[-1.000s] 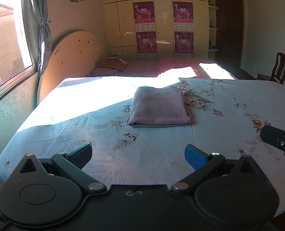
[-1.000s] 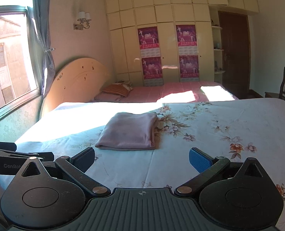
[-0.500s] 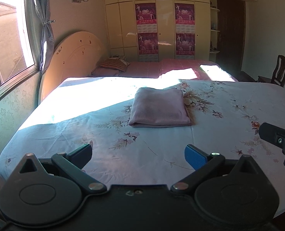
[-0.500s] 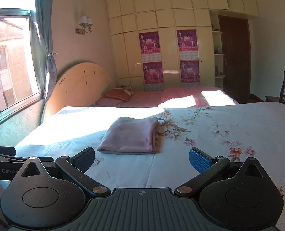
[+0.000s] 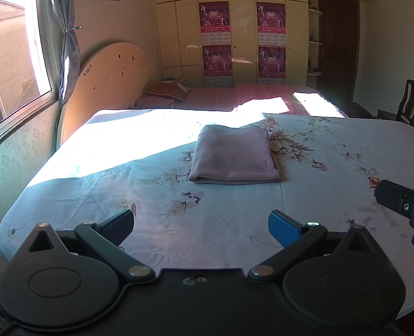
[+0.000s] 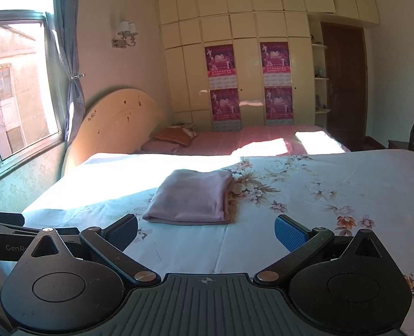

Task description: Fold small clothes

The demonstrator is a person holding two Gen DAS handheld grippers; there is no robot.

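From where I stand, the pink garment is the thing to steer by: it lies folded into a neat rectangle on the flowered bedsheet, near the middle of the bed, half at the edge of the bright sun patch. To the left of it and back toward the near edge of the bed hovers the left hand-held gripper, its jaws spread wide with nothing between them, well apart from the cloth. Right of that, and also short of the garment, the right hand-held gripper hangs the same way, jaws parted and empty (its blue pad catches the light). Neither tool touches the fabric. I'd judge the folding of this piece to be finished, the edges stacked and the bundle flat; the layers look a little loose along the right side, though I cannot tell how many there are. Next would likely call for leaving it be, or reaching for another piece, none of which I can see on the bed.
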